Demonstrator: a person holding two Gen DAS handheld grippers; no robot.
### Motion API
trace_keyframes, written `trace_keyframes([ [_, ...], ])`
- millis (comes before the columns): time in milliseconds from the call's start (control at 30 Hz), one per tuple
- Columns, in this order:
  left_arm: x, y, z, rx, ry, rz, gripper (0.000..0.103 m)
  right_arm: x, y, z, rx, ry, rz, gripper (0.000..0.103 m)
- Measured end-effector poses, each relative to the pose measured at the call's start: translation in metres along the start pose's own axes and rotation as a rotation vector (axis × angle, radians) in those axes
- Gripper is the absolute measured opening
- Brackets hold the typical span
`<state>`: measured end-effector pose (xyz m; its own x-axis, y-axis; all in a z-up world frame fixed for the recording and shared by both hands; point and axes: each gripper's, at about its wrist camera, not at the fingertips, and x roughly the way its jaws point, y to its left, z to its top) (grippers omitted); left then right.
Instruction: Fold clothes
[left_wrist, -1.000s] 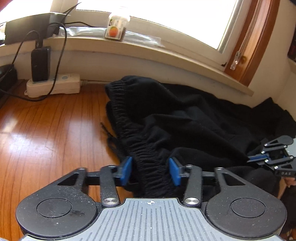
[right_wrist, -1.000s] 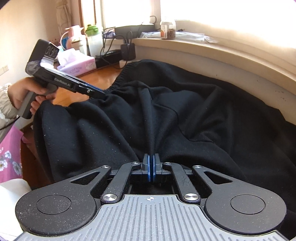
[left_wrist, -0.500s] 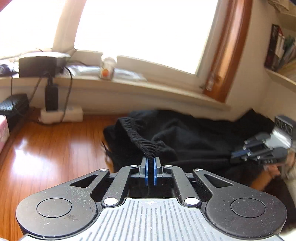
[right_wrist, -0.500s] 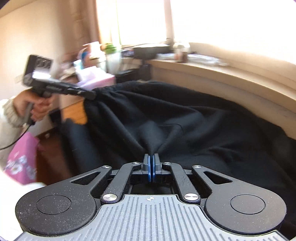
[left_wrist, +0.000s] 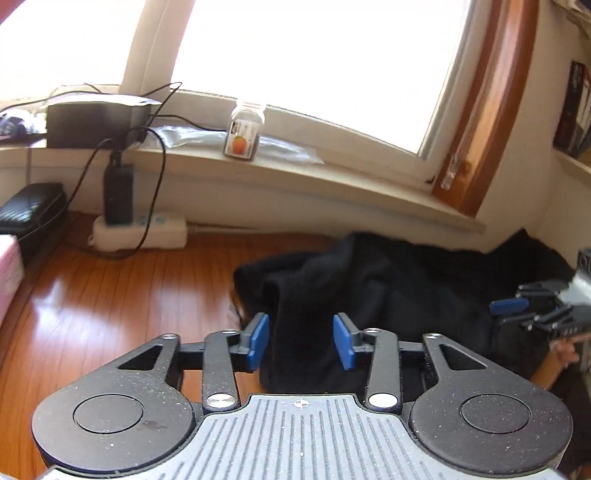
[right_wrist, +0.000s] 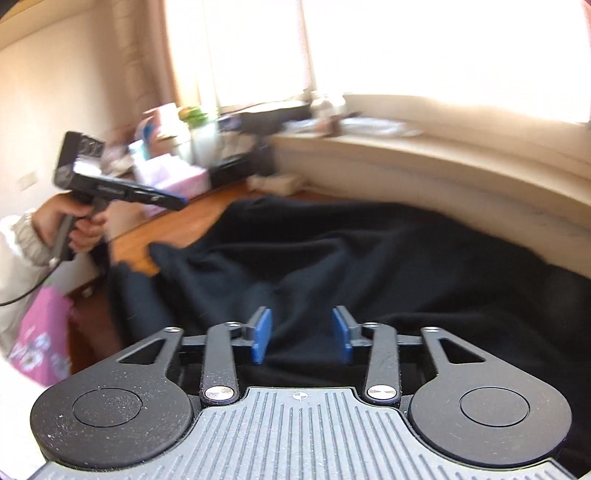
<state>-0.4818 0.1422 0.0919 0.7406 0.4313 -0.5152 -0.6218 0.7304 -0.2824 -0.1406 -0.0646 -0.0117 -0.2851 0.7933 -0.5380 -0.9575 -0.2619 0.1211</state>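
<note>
A black garment (left_wrist: 388, 295) lies crumpled on the wooden table (left_wrist: 110, 302) under the window sill; it fills the right wrist view (right_wrist: 369, 266). My left gripper (left_wrist: 301, 341) is open, its blue pads either side of a fold of the cloth, gripping nothing. My right gripper (right_wrist: 301, 338) is open just above the cloth, empty. The right gripper shows at the right edge of the left wrist view (left_wrist: 543, 310). The left gripper shows held in a hand at the left of the right wrist view (right_wrist: 122, 188).
A white power strip (left_wrist: 140, 232) with a black adapter and cables sits at the table's back left. A jar (left_wrist: 243, 131) and a black box (left_wrist: 96, 120) stand on the sill. A pink tissue box (right_wrist: 173, 181) and bottles crowd the table's far end.
Both grippers were shut on the garment and lifting it half a second ago. Both have opened and let go. The cloth has dropped back onto the table.
</note>
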Motion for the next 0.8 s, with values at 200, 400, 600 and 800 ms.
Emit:
trace_keyframes([
  [200,0.07,0.036,0.021,-0.154,0.058,-0.043,0.047,0.027,-0.018,-0.015,-0.02,0.055,-0.186,0.043],
  [400,0.101,0.04,0.015,-0.182,0.113,-0.091,0.025,0.04,-0.029,-0.035,0.02,0.054,-0.171,0.046],
  [600,0.096,0.012,-0.01,-0.066,0.176,-0.097,0.024,0.038,-0.03,-0.041,0.031,0.021,-0.164,0.047],
  [800,0.096,0.023,-0.005,-0.1,0.154,-0.102,0.039,0.039,-0.032,-0.04,0.027,0.025,-0.153,0.051],
])
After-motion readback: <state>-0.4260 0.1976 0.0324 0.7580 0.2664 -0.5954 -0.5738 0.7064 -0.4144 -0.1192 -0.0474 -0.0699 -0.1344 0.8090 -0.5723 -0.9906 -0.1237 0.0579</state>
